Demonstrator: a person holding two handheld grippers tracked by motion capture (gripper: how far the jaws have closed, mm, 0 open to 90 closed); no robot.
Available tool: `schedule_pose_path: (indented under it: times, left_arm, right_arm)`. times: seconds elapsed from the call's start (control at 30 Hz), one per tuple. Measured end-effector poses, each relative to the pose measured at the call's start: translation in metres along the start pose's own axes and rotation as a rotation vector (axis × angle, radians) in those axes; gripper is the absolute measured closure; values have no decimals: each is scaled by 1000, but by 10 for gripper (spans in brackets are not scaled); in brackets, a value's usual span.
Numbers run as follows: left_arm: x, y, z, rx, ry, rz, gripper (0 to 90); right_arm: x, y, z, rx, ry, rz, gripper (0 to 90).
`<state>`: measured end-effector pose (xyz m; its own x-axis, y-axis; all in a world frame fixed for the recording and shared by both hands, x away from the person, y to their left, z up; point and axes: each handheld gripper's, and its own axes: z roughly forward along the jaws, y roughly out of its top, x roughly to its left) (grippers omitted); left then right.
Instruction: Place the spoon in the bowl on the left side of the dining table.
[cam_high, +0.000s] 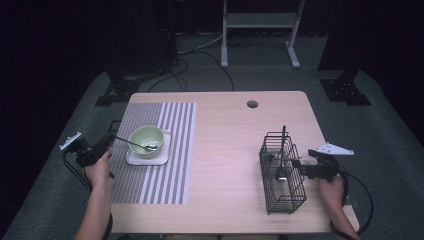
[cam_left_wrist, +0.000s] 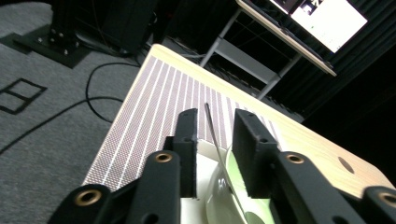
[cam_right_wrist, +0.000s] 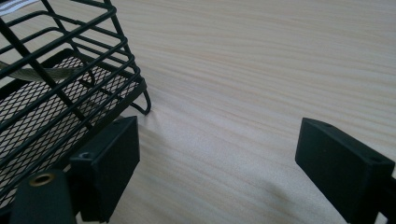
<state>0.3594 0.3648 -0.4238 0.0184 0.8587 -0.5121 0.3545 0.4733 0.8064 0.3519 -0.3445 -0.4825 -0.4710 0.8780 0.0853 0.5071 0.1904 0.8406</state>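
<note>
One spoon (cam_high: 138, 144) rests in the single green bowl (cam_high: 146, 140), handle pointing to 9 o'clock between the parted pads of the left claw (cam_left_wrist: 214, 135), clear of both. Withdraw straight back without nudging the handle. At 3 o'clock, one wire basket (cam_high: 281, 172) holds two utensils; the right claw (cam_right_wrist: 215, 168) stands apart, empty, beside it.

Spoon (cam_high: 137, 144): slim, metal, long-handled. Lies tilted, head down inside the bowl (cam_high: 146, 140), handle slanting out over the rim to the left. Bowl: pale green, round, upright on a white square plate (cam_high: 163, 159) on the striped mat (cam_high: 175, 150) at the desk's left.
</note>
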Motion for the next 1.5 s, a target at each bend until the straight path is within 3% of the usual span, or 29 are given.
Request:
schedule_pose_path:
  times: [0.4, 0.87, 1.3, 1.5]
  left_arm:
    - [2, -7, -2, 19, 7, -2, 569]
    - [-3, -22, -10, 53, 25, 51, 419]
    - [-7, -34, -16, 92, 13, 82, 292]
    - [-8, -37, -19, 93, -2, 73, 263]
  right_arm:
    - [0, 0, 0, 2, 0, 3, 128]
    - [-1, 0, -1, -3, 5, 7, 128]
    - [0, 0, -1, -2, 4, 6, 128]
    - [0, 0, -1, -3, 4, 7, 128]
